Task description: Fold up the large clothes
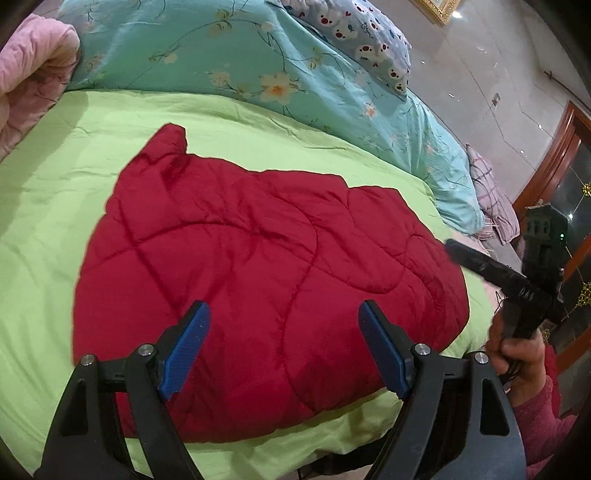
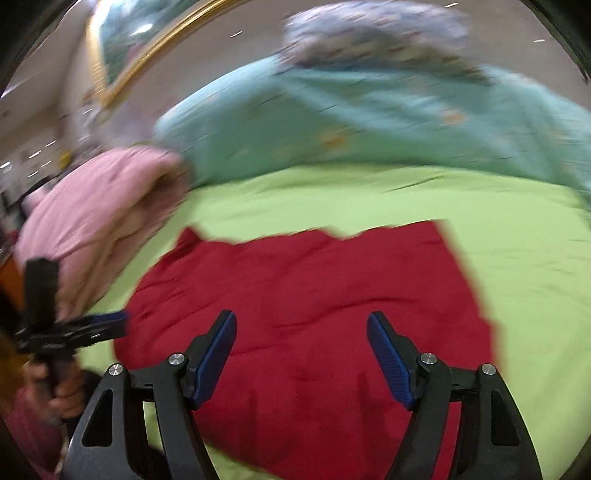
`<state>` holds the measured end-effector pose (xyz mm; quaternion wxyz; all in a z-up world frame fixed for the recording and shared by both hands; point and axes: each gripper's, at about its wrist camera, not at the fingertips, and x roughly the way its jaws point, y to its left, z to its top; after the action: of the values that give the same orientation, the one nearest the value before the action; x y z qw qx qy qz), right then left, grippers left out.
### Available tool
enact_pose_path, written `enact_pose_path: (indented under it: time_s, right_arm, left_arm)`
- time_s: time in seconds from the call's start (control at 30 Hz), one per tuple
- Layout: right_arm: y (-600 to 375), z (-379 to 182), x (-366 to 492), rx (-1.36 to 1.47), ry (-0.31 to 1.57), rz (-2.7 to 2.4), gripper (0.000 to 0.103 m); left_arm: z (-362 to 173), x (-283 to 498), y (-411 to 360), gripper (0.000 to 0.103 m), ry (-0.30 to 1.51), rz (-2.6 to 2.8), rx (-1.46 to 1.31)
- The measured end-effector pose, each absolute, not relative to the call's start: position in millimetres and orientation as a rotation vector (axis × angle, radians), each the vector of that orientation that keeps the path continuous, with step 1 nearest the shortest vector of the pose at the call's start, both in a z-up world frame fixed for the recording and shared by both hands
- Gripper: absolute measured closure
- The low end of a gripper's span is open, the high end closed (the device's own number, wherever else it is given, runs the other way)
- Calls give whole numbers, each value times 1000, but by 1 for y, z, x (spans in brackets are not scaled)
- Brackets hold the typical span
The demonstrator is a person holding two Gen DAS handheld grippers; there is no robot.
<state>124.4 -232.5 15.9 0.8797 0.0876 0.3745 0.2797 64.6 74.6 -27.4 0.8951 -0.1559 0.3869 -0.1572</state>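
Note:
A red quilted garment lies folded flat on the lime green bedspread. My left gripper is open and empty, held above the garment's near edge. In the left wrist view the right gripper shows at the right, held in a hand beside the garment's right edge. In the blurred right wrist view the red garment fills the middle. My right gripper is open and empty above it. The left gripper shows there at the left edge, beside the garment's left side.
A turquoise floral quilt is piled at the far side of the bed, with a patterned pillow on it. A pink quilted bundle lies at the far left. A wooden cabinet stands to the right.

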Motion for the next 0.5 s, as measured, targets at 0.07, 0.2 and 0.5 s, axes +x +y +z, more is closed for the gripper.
enact_pose_path:
  time_s: [0.07,0.2,0.5]
  right_arm:
    - [-209,9,129,127,796,618,30]
    - [-186,-20,151,85,885,644,29]
    - [-220,-67,201,161,969,465,31]
  left_arm:
    - [-35,70,72,21,803,-332,-330]
    - [-54,87,66,21,825,-307,-316]
    - [-69,133,53,21,837,-266,-256]
